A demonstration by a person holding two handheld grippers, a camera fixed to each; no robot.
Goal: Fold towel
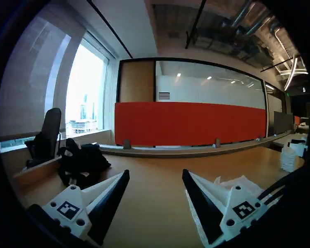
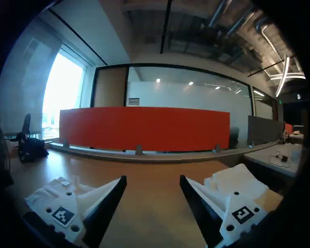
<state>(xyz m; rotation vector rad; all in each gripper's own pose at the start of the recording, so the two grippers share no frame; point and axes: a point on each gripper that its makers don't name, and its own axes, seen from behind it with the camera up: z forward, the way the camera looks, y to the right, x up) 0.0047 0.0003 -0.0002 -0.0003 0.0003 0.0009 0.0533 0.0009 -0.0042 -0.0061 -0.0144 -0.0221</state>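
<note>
My left gripper (image 1: 155,171) stands wide open, its 2 fingers holding nothing, with bare desk (image 1: 155,215) between them. 1 white towel (image 1: 239,182) lies just behind its right finger. My right gripper (image 2: 153,177) is spread just as wide and empty, with 1 flat cloth (image 2: 47,191) by its left finger and 1 folded stack (image 2: 237,177) by its right. Beyond, open desktop runs past 1 black bag (image 1: 82,161) to 1 red divider (image 1: 188,124) along the far edge.
</note>
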